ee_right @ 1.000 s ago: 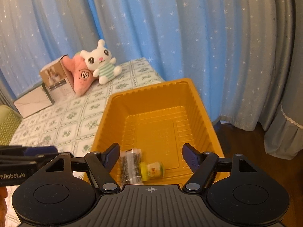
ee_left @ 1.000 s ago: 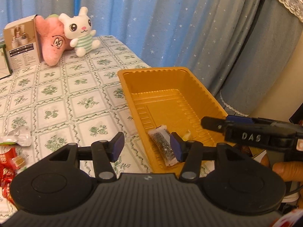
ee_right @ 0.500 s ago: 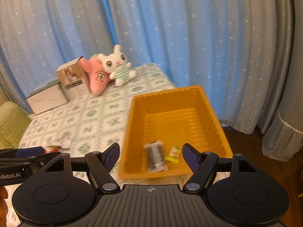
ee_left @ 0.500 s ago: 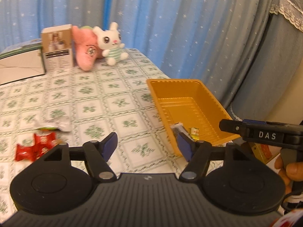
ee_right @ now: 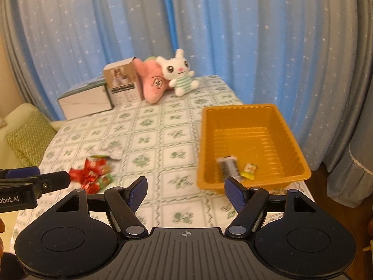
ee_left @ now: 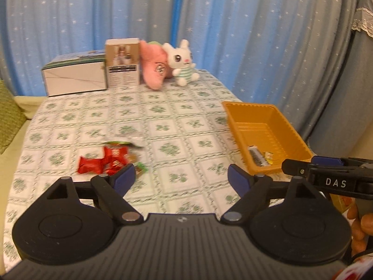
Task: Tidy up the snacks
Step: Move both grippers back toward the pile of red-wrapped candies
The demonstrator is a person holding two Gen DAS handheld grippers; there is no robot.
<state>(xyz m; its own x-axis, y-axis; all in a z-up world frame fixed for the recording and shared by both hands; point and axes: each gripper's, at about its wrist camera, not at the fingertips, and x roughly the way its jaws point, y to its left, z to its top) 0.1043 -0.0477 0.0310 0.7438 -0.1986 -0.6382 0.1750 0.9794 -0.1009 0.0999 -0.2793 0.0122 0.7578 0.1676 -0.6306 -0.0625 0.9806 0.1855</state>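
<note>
Blue curtains [ee_right: 221,35] sprinkled with small white stars hang in folds behind the whole scene, lit warmly and evenly. A grey curtain [ee_left: 345,93] with a lace trim hangs at the right. The tabletop [ee_left: 163,126] wears a white cloth checked with green flower squares. Beyond its left edge stands a pale sofa [ee_right: 21,116] with a green zigzag-patterned cushion [ee_right: 30,137]. Dark wooden floor [ee_right: 324,182] shows past the right edge.

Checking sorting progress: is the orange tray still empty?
No, the orange tray already holds a dark striped packet and a small yellow snack.
</note>
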